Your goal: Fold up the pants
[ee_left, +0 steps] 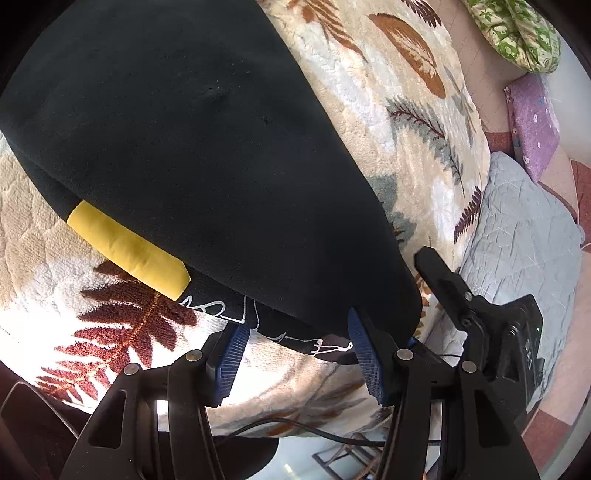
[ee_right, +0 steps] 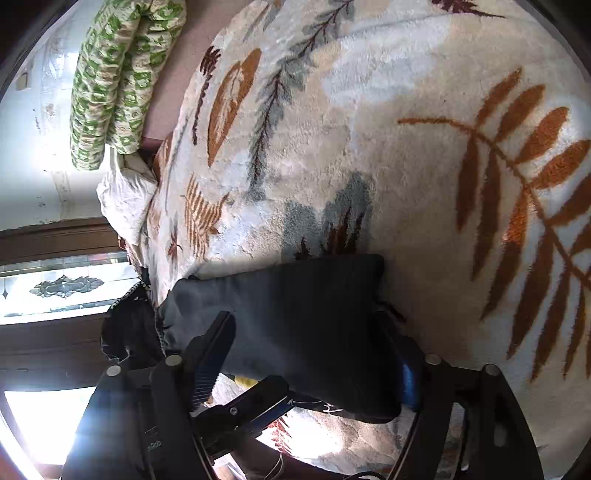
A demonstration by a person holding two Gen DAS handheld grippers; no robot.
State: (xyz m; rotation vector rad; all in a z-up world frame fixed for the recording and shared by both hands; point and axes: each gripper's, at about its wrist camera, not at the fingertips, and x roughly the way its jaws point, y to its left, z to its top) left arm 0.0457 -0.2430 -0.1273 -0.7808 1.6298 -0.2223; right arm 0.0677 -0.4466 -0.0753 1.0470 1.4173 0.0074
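The black pants (ee_left: 177,122) lie folded on a leaf-patterned blanket (ee_left: 388,122), with a yellow stripe (ee_left: 127,249) and white print at the near edge. My left gripper (ee_left: 299,358) is open, its blue pads either side of the pants' near edge, holding nothing. In the right wrist view the pants (ee_right: 295,317) lie between the fingers of my right gripper (ee_right: 306,354), which is open around the fabric edge. The other gripper's finger (ee_right: 255,402) shows below.
A green patterned pillow (ee_left: 517,33) and a purple one (ee_left: 532,125) lie at the far right, with a grey quilt (ee_left: 517,243) beside the blanket. The green pillow (ee_right: 118,81) also shows in the right wrist view, near a wall and a wooden frame (ee_right: 51,236).
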